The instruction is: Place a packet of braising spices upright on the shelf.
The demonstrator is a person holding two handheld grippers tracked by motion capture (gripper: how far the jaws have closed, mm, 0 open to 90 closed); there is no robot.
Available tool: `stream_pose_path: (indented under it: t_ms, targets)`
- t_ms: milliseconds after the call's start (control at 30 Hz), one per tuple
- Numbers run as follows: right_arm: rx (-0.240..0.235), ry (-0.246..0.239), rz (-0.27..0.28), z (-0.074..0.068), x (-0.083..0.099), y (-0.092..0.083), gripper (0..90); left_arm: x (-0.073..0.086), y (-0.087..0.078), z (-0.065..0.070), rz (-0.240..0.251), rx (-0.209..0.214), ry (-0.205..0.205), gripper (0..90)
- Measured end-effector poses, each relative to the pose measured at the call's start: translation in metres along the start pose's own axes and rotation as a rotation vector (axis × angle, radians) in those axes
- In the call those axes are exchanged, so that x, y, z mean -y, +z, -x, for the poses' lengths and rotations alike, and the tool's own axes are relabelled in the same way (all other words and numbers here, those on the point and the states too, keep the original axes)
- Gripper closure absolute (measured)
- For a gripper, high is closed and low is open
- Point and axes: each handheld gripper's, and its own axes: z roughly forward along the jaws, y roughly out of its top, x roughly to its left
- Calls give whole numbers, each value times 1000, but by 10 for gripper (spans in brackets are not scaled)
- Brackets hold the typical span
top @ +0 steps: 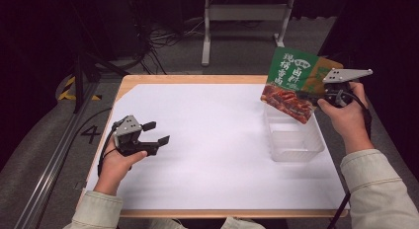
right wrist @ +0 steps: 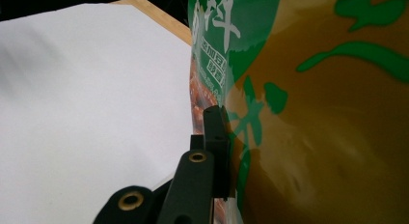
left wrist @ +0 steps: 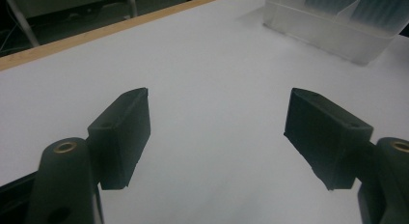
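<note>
A green and orange food packet (top: 291, 83) with a picture of braised meat hangs in the air over the far end of a clear plastic bin (top: 295, 140). My right gripper (top: 309, 96) is shut on the packet's right edge, held up at the table's right side. In the right gripper view the packet (right wrist: 308, 103) is pressed against the one jaw that shows, hiding the other. My left gripper (top: 154, 133) rests low at the left of the table, open and holding nothing. Its two jaws stand wide apart over the white sheet in the left gripper view (left wrist: 217, 132).
A white sheet (top: 212, 145) covers most of the wooden table (top: 192, 79). The clear bin (left wrist: 337, 26) stands at the right side. Beyond the table are a metal frame (top: 244, 21), cables and a dark floor.
</note>
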Motion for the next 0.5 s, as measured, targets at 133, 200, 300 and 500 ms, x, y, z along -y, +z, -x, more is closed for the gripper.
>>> stream_pose_path:
  t_ms: [133,200,300,500]
  targets:
    - [9,-8,-12,3,4,1,898,0,0,-1,-4,-3,-2,254]
    - [13,-11,-15,4,5,2,898,0,0,-1,-6,-2,0,254]
    - [19,-17,-24,6,9,3,898,0,0,-1,-8,-7,-7,256]
    - [27,-21,-34,9,15,5,898,0,0,-1,-9,-10,-6,257]
